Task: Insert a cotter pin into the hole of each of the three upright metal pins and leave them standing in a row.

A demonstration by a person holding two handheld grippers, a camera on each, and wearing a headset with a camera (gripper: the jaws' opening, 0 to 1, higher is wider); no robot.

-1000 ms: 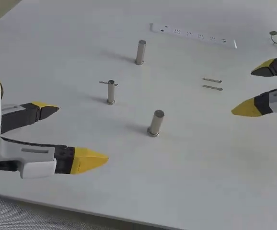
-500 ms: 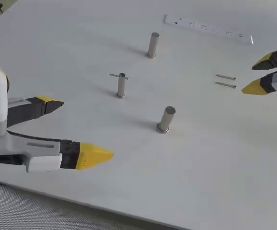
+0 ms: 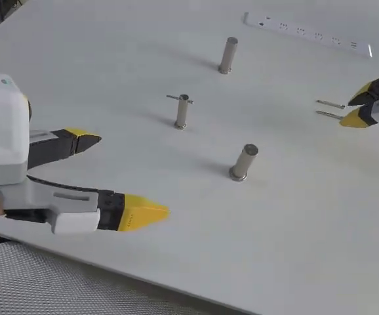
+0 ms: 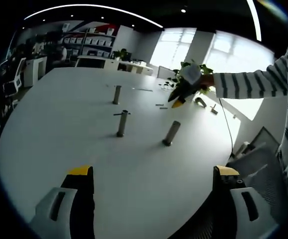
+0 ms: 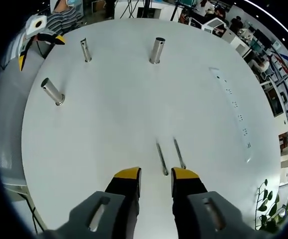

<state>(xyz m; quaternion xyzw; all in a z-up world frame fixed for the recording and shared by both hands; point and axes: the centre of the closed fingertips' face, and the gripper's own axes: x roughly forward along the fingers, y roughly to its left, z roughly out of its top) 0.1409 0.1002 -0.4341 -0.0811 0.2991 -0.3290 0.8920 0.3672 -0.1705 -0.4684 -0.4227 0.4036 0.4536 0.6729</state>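
On the white table [image 3: 294,249], a power strip [image 3: 307,31] is laid beyond three upright metal pins [image 3: 244,162], the middle pin [image 3: 182,111] crossed by a cotter pin [image 3: 178,98]. Two loose cotter pins [image 3: 331,104] are laid flat and parallel, aligned with the right gripper [image 3: 347,111], whose narrowly parted, empty jaws are stopped just short of them. The left gripper [image 3: 134,174] is held wide open and empty.

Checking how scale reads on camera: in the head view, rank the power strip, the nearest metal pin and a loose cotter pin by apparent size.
1. power strip, longest though farthest.
2. nearest metal pin, clearly thicker.
3. loose cotter pin, thinnest; in length close to the pin, which sits nearer, so that is unsure.
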